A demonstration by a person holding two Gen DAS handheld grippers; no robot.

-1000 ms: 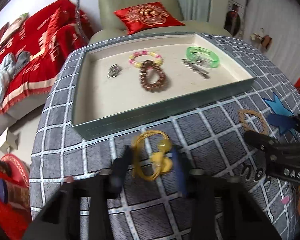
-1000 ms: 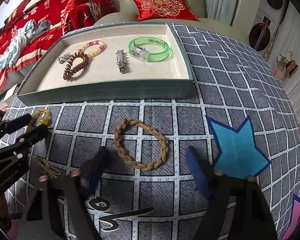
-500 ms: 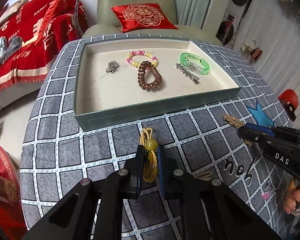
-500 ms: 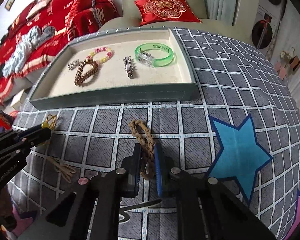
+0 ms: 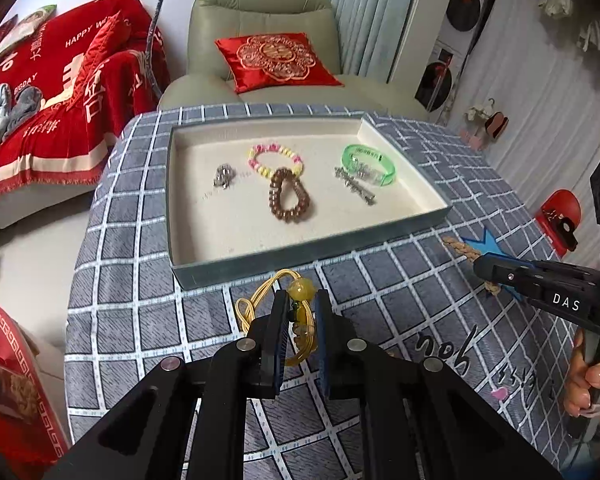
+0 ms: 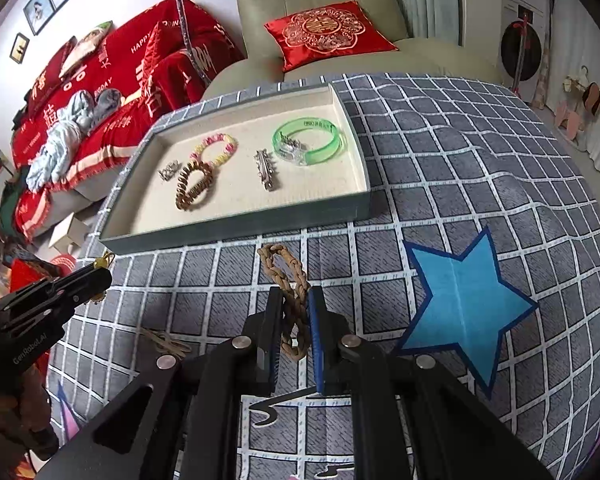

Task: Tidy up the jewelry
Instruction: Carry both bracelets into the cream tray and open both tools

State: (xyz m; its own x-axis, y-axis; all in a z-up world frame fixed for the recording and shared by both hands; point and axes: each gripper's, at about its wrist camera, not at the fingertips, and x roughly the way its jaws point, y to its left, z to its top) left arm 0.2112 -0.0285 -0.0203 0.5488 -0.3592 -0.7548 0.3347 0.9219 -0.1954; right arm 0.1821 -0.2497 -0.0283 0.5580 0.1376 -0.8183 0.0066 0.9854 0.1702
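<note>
My left gripper (image 5: 301, 300) is shut on a yellow cord bracelet with an amber bead (image 5: 300, 290), lifted just in front of the grey-green tray (image 5: 312, 254). My right gripper (image 6: 296, 300) is shut on a tan braided bracelet (image 6: 286, 270), also lifted in front of the tray (image 6: 236, 228). In the tray lie a pink-yellow bead bracelet (image 5: 276, 158), a brown coil bracelet (image 5: 290, 200), a green bangle (image 5: 370, 164), a silver clip (image 5: 354, 186) and a small silver piece (image 5: 225, 175).
A thin tan cord loop (image 6: 166, 342) lies on the checked tablecloth left of my right gripper. A green armchair with a red cushion (image 5: 274, 60) stands behind the table. A red-covered sofa (image 5: 52, 100) is to the left.
Both grippers have closed from open onto their bracelets and lifted them off the cloth; the views have pulled back and up from the table.
</note>
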